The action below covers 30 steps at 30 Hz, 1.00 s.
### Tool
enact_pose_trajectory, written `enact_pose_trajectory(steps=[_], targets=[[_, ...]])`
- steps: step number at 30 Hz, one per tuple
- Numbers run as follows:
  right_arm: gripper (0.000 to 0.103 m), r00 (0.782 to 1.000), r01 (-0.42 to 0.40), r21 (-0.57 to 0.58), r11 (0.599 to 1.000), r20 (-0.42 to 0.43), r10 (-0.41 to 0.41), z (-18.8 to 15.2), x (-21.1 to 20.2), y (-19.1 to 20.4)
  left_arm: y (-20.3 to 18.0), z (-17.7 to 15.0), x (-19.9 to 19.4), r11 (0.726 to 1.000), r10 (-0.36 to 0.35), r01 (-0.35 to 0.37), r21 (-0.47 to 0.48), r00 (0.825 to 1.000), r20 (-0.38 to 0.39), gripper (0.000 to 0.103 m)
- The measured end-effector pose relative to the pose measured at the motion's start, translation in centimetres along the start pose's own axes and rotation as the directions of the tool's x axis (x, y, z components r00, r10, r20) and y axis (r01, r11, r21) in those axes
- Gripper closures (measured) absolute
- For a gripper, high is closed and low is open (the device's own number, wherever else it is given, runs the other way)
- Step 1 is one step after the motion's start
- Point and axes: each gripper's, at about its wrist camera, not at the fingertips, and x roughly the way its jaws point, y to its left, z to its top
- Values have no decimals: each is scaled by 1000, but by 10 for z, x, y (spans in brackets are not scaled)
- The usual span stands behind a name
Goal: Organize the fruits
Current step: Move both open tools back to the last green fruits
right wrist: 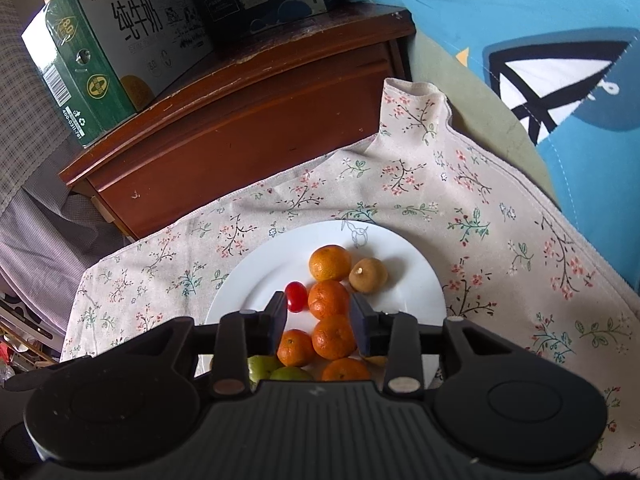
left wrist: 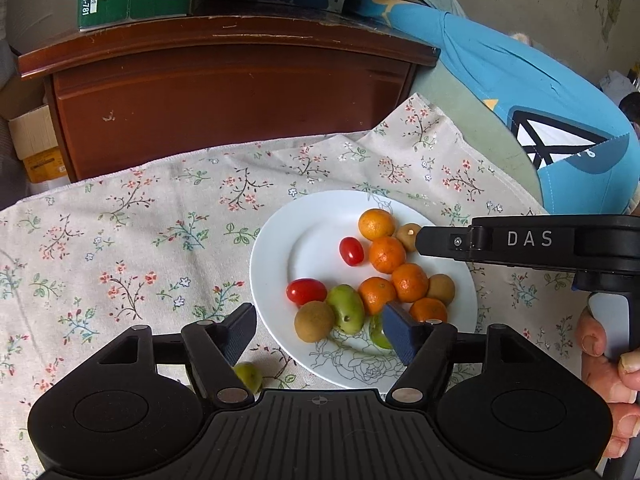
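Fruit is mostly gathered on the white plate: five small oranges, three brown longan-like fruits, two cherry tomatoes, two green fruits. One small green fruit sits off the plate on the floral cloth, just beside my left gripper's near finger.

My left gripper is wide open and holds nothing; it hovers over the plate's near edge. My right gripper is partly open, empty as far as I can tell, its fingers flanking the orange cluster.

Step in hand, as I judge it: collecting the last stray. Next move calls for swinging the left gripper back over the stray, closing gently on its soft round body, then setting it in a free spot on the plate
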Motion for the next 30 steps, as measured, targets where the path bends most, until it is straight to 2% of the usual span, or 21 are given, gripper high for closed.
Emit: enact_pose_trajectory(steps=[9, 21, 25, 30], targets=[[67, 1000, -15, -21, 1000, -22, 14, -4, 3, 8, -2, -5, -5, 999, 17, -16, 35, 1000, -21, 33], [65, 999, -28, -39, 999, -35, 27, -8, 5, 16, 4, -8, -11, 999, 40, -39, 35, 998, -37, 32], [64, 998, -49, -51, 997, -38, 47, -9, 5, 20, 19, -5, -21, 998, 58, -57, 22, 998, -26, 32], [64, 994, -100, -86, 991, -49, 96, -14, 5, 31, 55, -2, -36, 992, 120, -120, -35, 993, -15, 32]])
